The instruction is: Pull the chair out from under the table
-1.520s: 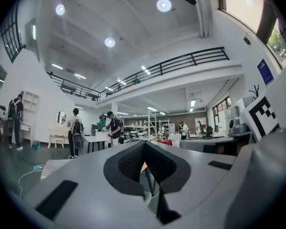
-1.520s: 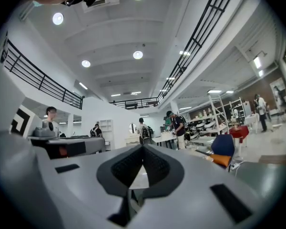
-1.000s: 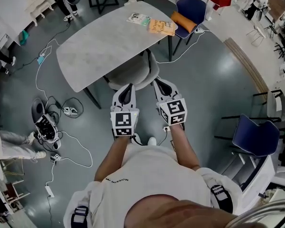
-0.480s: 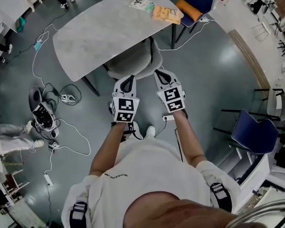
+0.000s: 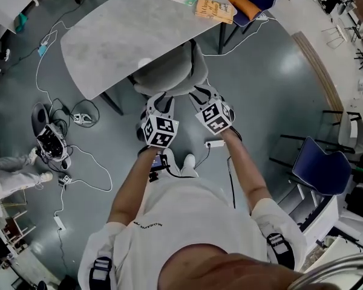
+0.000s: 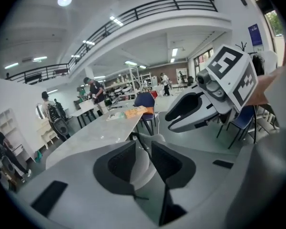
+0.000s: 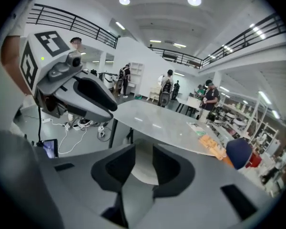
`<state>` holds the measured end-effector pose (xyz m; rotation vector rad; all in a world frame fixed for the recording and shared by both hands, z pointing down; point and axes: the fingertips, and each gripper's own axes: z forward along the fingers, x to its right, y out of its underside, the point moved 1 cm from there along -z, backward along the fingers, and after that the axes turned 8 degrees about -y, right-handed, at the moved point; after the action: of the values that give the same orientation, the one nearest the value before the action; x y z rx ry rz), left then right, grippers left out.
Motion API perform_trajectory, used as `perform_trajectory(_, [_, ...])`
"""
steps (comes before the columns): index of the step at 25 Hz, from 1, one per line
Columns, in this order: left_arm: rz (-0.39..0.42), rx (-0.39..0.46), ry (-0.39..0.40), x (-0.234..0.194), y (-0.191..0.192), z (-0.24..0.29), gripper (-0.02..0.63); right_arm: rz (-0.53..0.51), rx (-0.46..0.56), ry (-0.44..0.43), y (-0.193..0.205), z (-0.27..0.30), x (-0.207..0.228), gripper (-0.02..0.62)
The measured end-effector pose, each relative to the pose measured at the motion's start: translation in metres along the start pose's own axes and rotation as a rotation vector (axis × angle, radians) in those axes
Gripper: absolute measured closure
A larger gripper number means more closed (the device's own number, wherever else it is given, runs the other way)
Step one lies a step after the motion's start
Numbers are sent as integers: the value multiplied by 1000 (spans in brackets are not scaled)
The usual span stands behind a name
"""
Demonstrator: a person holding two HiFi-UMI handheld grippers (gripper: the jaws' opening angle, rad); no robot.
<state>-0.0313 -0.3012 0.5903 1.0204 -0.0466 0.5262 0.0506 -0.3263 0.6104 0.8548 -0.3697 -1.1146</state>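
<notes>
A pale grey chair (image 5: 169,71) stands tucked under the grey oval table (image 5: 127,35), with its curved back toward me. My left gripper (image 5: 159,99) and right gripper (image 5: 199,93) sit side by side at the back's top rim, pointing down and forward. Both pairs of jaws are opening. In the left gripper view the jaws (image 6: 143,151) stand apart and the chair back (image 6: 142,170) shows in the gap, with no pad pressing on it. The right gripper (image 7: 143,154) shows the same, its gap filled by the chair back (image 7: 144,170). Whether the fingertips touch the rim I cannot tell.
Two books (image 5: 215,9) lie at the table's far end, beside a blue chair with an orange cushion (image 5: 245,3). Another blue chair (image 5: 323,174) stands at the right. Cables and a device (image 5: 48,144) litter the floor at the left, and a power strip (image 5: 215,143) lies near my feet.
Both grippers have sunk and moved forward from behind the chair down to its back rim. The chair and table have not moved.
</notes>
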Motion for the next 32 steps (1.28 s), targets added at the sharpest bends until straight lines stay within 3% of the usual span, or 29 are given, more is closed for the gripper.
perform_trajectory(4, [85, -47, 48, 8, 19, 23, 494, -115, -126, -112, 27, 28, -3, 447])
perform_trajectory(12, [265, -103, 111, 27, 47, 59, 445, -360, -283, -196, 58, 58, -1, 364])
perform_trajectory(18, [434, -132, 171, 47, 68, 87, 371, -613, -409, -267, 91, 88, -5, 323])
perform_trajectory(25, [647, -177, 212, 69, 98, 128, 343, -792, -543, -275, 136, 116, 18, 298])
perform_trajectory(28, [705, -208, 222, 78, 113, 145, 337, -846, -583, -284, 157, 125, 27, 291])
perform_trajectory(32, [756, -235, 187, 86, 130, 168, 337, -879, -582, -222, 176, 138, 46, 290])
